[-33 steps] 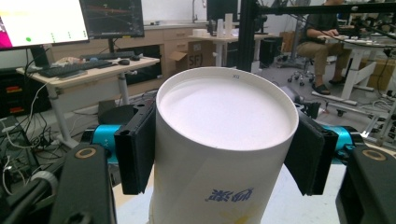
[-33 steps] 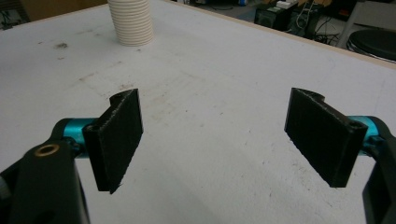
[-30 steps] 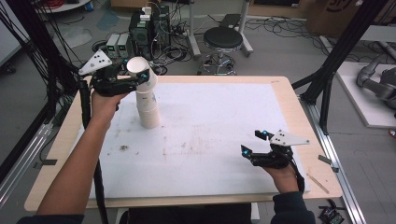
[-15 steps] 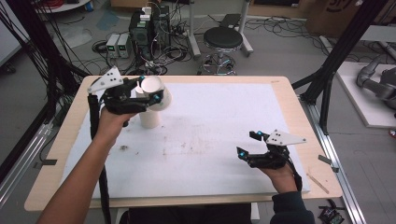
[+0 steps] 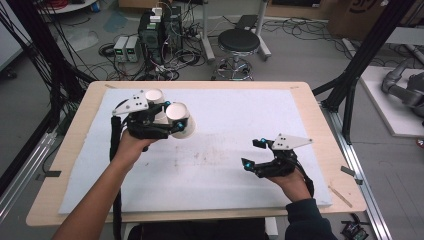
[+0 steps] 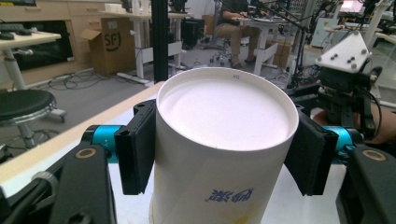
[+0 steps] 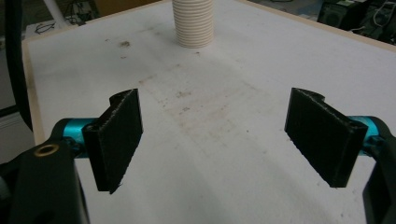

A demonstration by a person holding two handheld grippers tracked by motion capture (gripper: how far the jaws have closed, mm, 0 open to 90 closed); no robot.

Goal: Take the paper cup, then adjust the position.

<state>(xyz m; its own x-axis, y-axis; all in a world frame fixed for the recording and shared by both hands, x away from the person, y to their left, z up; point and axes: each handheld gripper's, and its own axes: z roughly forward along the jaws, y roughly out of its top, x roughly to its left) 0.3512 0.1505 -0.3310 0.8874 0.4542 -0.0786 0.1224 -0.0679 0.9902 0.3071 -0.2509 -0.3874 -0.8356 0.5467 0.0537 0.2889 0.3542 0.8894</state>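
My left gripper (image 5: 169, 124) is shut on a white paper cup (image 5: 180, 120), held tilted on its side above the white mat, its round end pointing to the right. In the left gripper view both black pads (image 6: 137, 147) press the cup (image 6: 224, 140), whose recessed base faces the camera. Just behind it stands a stack of white cups (image 5: 154, 96), which rises at the far end of the mat as a ribbed stack (image 7: 193, 23) in the right gripper view. My right gripper (image 5: 253, 153) hovers low at the right front, open, with nothing between its pads (image 7: 116, 140).
A white mat (image 5: 225, 115) covers most of the wooden table (image 5: 320, 120), with faint stains near its middle. Black frame posts stand at both sides. On the floor behind the table are a stool (image 5: 239, 42) and electronics with cables.
My left gripper has carried the cup off the top of the stack, lower and toward the person, and tipped it from upright onto its side. The right gripper has drifted slightly to the left.
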